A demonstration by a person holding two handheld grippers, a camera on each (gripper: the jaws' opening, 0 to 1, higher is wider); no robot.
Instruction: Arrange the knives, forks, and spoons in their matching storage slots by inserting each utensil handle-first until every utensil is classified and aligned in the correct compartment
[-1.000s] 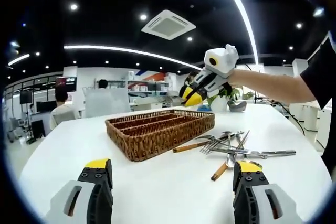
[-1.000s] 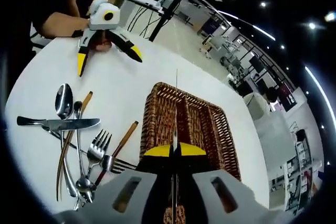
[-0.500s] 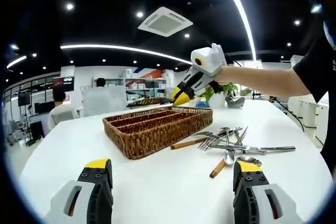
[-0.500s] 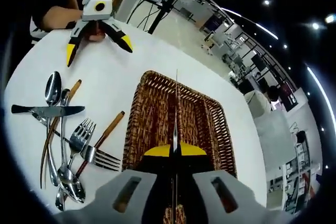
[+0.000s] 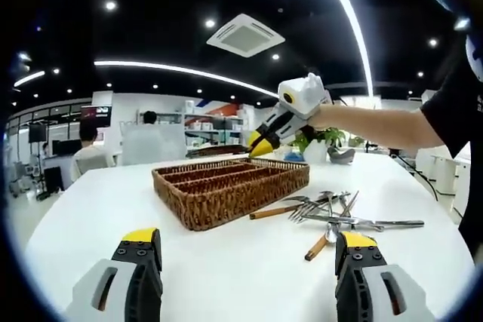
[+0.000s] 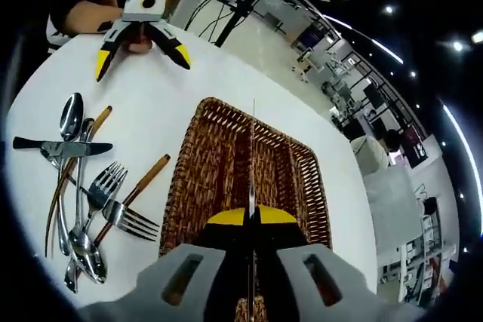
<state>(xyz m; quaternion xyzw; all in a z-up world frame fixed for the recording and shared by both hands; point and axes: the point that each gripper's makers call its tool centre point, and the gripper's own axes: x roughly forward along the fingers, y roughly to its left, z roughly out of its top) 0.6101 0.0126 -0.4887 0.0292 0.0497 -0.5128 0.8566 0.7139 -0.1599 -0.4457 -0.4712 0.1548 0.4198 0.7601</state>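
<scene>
While the right gripper [image 6: 251, 218] hangs above the basket [image 6: 219, 179], its yellow-tipped jaws are clamped on a knife [image 6: 252, 157], whose thin blade runs straight out from the jaw tips over the basket's middle compartments. From the left gripper view, the right gripper [image 5: 256, 143] sits over the far rim of the basket [image 5: 226, 190], with the knife [image 5: 226, 154] extending from its tips, low and nearly level above the far edge. The basket is wicker, rectangular, and split by dividers into long slots; it rests on a white table [image 6: 189, 88].

The left gripper [image 5: 245, 250] is held low over the table with its 2 jaws spread wide and nothing between them. In the right gripper view the left gripper [image 6: 139, 54] sits beyond the basket's far end, jaws apart, held by a hand [image 6: 139, 39].

Loose cutlery lies beside the basket: a second knife [image 6: 60, 147] lies across 2 spoons [image 6: 72, 122], with forks [image 6: 102, 190] just nearer the basket. One wooden-handled fork [image 6: 139, 190] lies closest to the basket wall, apart from it.
</scene>
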